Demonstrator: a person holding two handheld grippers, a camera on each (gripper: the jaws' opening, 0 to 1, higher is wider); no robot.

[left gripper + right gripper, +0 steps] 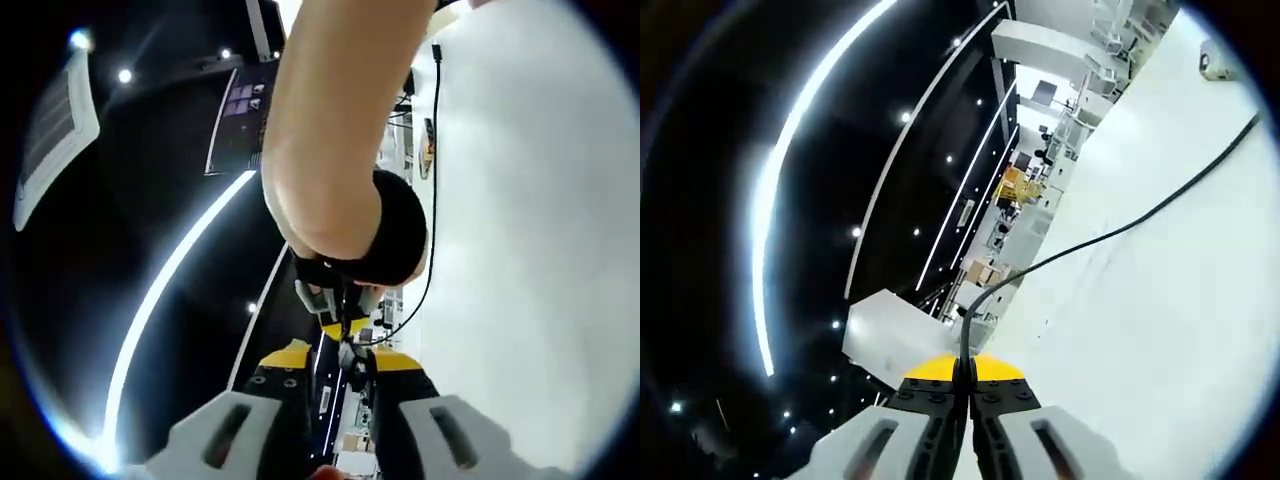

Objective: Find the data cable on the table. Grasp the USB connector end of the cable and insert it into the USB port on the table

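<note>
**A:** Left gripper view first. What is the left tool (345, 360) doing?

**B:** Its jaws stand apart with nothing gripped between them. A person's forearm (330, 120) with a black cuff (400, 235) crosses in front. Beyond it the black data cable (437, 150) runs along the white tabletop (530, 250) and curves in under the cuff.

**A:** And the right gripper view?

**B:** The right tool (966, 385) is pinched fully together on the cable. The cable rises from the jaw tips, bends, and trails off across the tabletop toward the far edge of the view. What is clamped looks like plain cord, and I can't see a connector at the jaws.

**A:** Any port?

**B:** A small round object (1210, 60) sits on the tabletop well beyond the cable. It is too small to tell whether it's the port.

**A:** So which step is this?

**B:** I'd judge it the grasp stage, with the cable in hand and the connector not yet secured. The next move calls for finding the USB end, perhaps with the free left tool, then lining the plug up squarely with the port before pushing it in
</note>
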